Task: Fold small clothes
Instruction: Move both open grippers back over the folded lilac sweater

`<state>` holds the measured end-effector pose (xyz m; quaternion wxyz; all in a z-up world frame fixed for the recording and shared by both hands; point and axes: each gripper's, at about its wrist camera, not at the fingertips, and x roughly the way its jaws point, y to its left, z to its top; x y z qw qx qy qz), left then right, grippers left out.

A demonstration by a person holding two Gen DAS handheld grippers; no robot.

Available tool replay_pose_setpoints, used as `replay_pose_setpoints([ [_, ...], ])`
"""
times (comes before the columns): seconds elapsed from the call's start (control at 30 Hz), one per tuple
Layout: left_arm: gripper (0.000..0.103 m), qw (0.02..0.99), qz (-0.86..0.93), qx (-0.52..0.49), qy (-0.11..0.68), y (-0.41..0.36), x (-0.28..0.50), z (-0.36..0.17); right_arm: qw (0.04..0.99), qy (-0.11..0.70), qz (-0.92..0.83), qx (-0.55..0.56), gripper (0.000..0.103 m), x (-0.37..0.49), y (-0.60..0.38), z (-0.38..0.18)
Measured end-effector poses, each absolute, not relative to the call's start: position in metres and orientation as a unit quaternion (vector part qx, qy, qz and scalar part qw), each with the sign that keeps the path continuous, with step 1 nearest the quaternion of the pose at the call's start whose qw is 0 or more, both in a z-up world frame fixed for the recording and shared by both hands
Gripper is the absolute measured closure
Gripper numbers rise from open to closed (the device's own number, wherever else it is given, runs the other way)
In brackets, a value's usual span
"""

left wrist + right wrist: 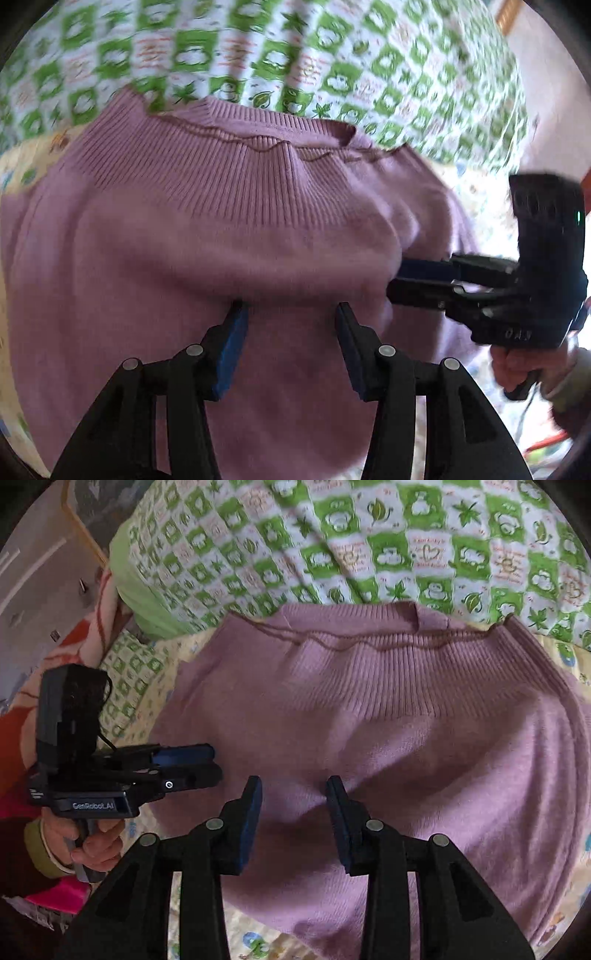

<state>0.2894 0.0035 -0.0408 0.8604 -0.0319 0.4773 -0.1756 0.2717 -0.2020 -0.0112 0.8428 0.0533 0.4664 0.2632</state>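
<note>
A pink knit sweater (388, 738) lies spread on a bed, its ribbed hem (369, 657) at the far side against a green-and-white quilt (369, 554), the rest resting on a pale yellow sheet (162, 686). Both grippers hang over the near half of the garment with nothing between their fingers. The left gripper (291, 314) has its jaws apart, set wide over plain fabric, though the other camera shows it side-on and there the gap cannot be judged. The right gripper (293, 786) is likewise parted, poised over a soft ridge in the knit. The sweater looks already partly doubled, with a raised fold running across its middle, so the step in hand is probably choosing the grip for the next fold. That move calls for each gripper to drop to a near edge or corner, pinch through every layer of the thick knit, and carry it evenly toward the hem. Uneven lifting would likely skew the fold, and the loose knit may sag or slip.
</note>
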Motion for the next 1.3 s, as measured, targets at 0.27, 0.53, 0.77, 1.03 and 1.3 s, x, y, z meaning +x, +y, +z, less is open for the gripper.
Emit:
replay_pose_setpoints([
  [0.27, 0.08, 0.881, -0.114, -0.058, 0.455, 0.068, 0.36, -0.036, 0.883, 0.427, 0.157, 0.111, 0.08, 0.349, -0.268, -0.022],
  [0.53, 0.094, 0.88, -0.031, -0.181, 0.439, 0.161, 0.362, -0.045, 0.902, 0.382, 0.015, 0.201, 0.093, 0.349, -0.339, -0.026],
  [0.77, 0.067, 0.888, -0.011, -0.178, 0.424, 0.158, 0.322, -0.02, 0.901, 0.361, -0.01, 0.241, 0.087, 0.304, -0.359, 0.0],
  [1.03, 0.052, 0.884, 0.01, -0.116, 0.453, 0.125, 0.29, -0.029, 0.894, 0.412, 0.065, 0.166, 0.056, 0.24, -0.302, -0.001],
  [1.3, 0.05, 0.875, 0.03, -0.12, 0.468, 0.126, 0.282, -0.027, 0.875, 0.441, -0.072, 0.186, 0.055, 0.209, -0.363, -0.024],
])
